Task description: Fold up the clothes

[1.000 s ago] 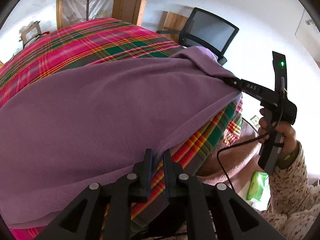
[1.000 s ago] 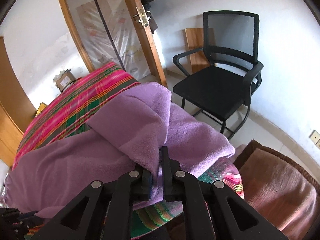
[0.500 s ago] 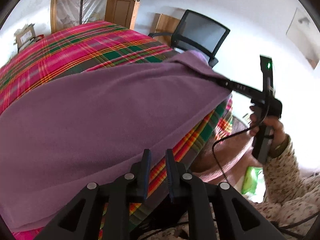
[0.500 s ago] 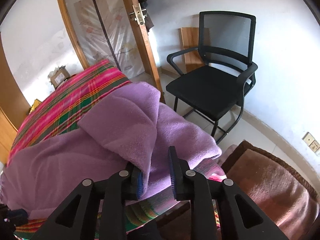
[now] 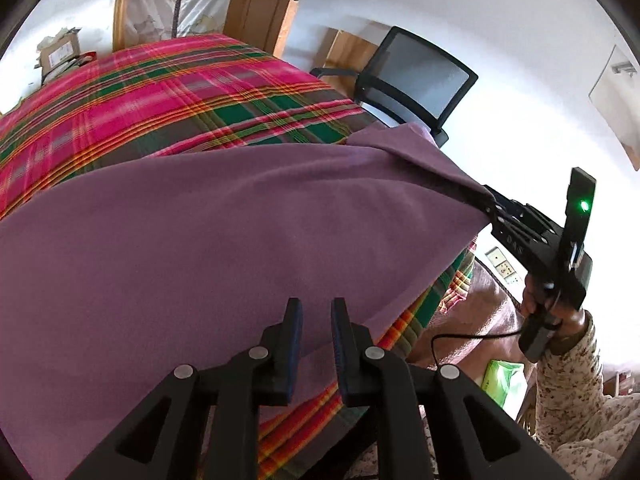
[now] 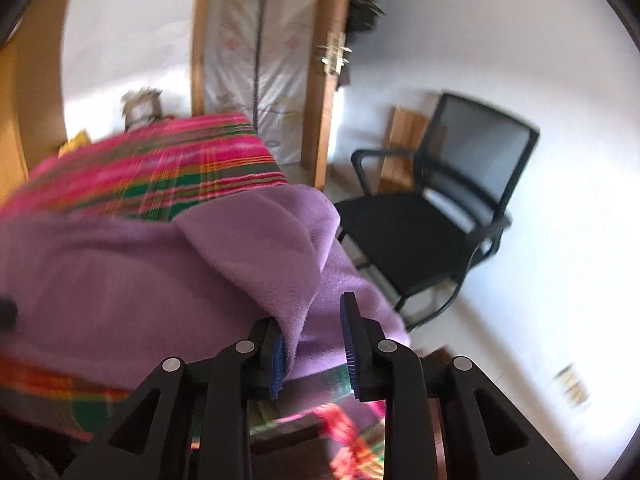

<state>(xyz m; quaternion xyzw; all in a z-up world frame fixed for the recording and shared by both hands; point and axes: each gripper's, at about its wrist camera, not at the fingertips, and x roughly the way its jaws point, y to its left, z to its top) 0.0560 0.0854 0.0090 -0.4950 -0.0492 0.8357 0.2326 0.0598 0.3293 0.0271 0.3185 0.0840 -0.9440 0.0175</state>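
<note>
1. Left gripper [image 5: 315, 308] pointed steeply down over the purple fleece blanket [image 5: 224, 240], its jaws standing a narrow gap apart with nothing pinched between them; they had just been opening slightly
2. Right gripper [image 6: 316, 312] had its jaws parted and had just been opening; a folded corner of the blanket [image 6: 276, 256] hung between them, lying against the left pad while the right pad stood clear
3. From the left wrist view, the right gripper [image 5: 490, 204] reached in at the blanket's far corner, gripped by a hand [image 5: 552, 308] in a floral sleeve [image 5: 572, 392]
4. Blanket lay spread across the plaid bedspread [image 5: 168, 92], its corner doubled back on itself
5. Beyond the bed stood a black mesh office chair [image 6: 452, 208] and a wooden door [image 5: 264, 4]
</note>
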